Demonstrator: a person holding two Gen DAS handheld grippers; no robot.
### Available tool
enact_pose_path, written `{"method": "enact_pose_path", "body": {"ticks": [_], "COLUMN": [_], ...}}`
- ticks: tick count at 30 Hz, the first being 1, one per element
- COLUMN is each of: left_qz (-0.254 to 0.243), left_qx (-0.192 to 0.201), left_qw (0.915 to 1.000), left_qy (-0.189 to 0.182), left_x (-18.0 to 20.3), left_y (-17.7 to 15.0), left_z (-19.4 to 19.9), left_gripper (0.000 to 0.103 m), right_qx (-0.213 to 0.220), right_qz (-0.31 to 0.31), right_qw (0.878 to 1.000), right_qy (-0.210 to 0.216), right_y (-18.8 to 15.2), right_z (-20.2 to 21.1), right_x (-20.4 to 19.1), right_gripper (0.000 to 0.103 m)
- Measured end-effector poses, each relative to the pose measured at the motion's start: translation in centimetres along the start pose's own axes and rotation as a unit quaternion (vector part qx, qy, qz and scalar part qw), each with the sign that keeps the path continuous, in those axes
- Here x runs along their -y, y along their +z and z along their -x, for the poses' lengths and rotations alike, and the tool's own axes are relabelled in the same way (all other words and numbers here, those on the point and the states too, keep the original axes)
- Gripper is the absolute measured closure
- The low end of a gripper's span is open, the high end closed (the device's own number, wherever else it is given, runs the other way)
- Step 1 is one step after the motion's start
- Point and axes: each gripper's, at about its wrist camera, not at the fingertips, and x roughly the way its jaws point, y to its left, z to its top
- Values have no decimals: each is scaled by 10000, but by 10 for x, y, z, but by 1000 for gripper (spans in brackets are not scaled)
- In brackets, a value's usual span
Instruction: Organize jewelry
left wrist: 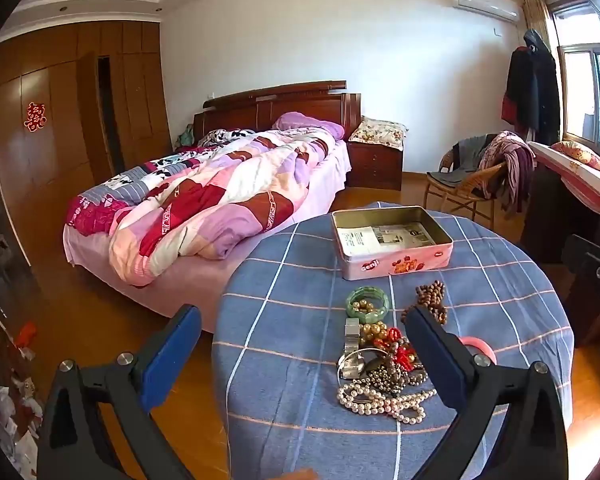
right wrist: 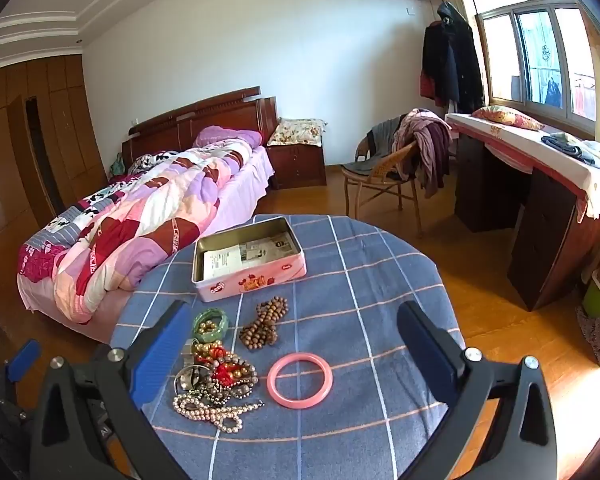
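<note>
Hovering with my left gripper [left wrist: 300,344] and right gripper [right wrist: 294,340] both wide open and empty, I judge the pink bangle [right wrist: 300,379] on the counter [right wrist: 380,280] before the tin [right wrist: 249,264] stiff, slick, best pinched across its rim

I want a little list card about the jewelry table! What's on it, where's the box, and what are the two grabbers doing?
table: round, covered by a blue checked tablecloth
box: open pink rectangular metal tin, paper inside, at the far side
alone: pink round bangle, lying flat
near the tin: green bangle with beads inside, brown wooden bead string
pile: white pearl strand tangled with red, gold and silvery pieces
left gripper: open, holding nothing
right gripper: open, holding nothing
jewelry in tin: none yet
</note>
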Motion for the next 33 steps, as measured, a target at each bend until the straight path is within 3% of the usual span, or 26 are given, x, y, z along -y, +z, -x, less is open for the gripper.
{"method": "enact_pose_path", "body": {"ticks": [5, 6, 13, 33], "left_qz": [-25, 7, 17, 52], "left_qx": [-197, -19, 0, 0], "left_qw": [9997, 10000, 10000, 10000], "left_qy": [-136, -7, 56, -69], "left_x": [-9, -7, -3, -6], "left_y": [-1, -1, -3, -3], "left_z": [-8, -3, 2, 3], "left_gripper": [1, 1, 1, 1], "right_qx": [33, 54, 128, 194], "right_qz": [-5, 50, 136, 224], "right_qw": [10000, 10000, 9998, 9994], "right_qy": [-24, -53, -114, -186], "right_y": [0, -3, 3, -1], "right_z": [-1, 0, 7, 5], "right_x": [2, -2, -6, -6], "right_gripper": [0, 0, 0, 0]}}
